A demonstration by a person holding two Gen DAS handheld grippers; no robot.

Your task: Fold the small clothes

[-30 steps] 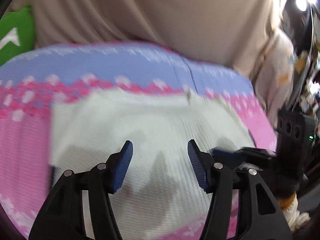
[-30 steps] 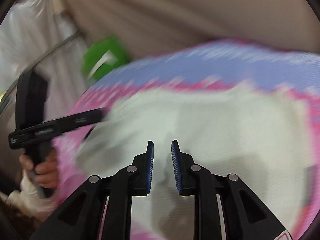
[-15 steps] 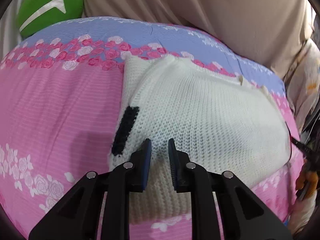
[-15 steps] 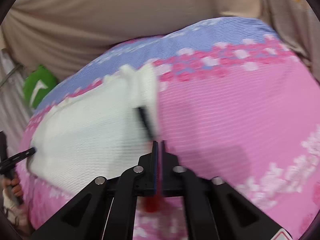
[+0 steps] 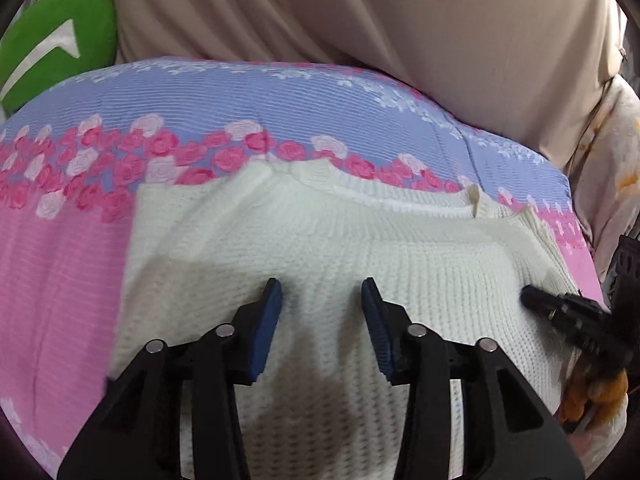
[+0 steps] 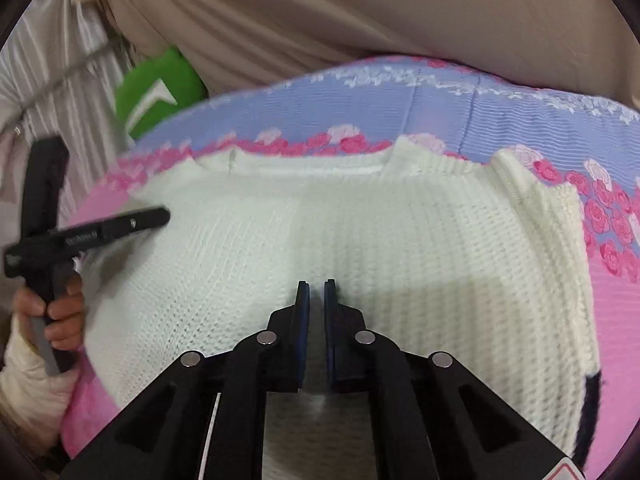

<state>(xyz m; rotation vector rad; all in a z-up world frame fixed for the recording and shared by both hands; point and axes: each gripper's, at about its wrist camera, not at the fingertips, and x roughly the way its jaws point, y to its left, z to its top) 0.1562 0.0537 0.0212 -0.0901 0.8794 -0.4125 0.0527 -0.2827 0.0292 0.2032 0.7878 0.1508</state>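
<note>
Left tool [image 5: 321, 295] wide open over white sweater [image 5: 340, 248] (empty), right tool [image 6: 316, 300] nearly closed

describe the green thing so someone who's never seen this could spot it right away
Start at the bed with its pink and lilac rose-print cover, where the white knit sweater lies. Follow the lilac end up to the beige curtain behind it. The green cushion sits at that far left corner, the only bright green item in view, with a white arrow-like mark on it.
</note>
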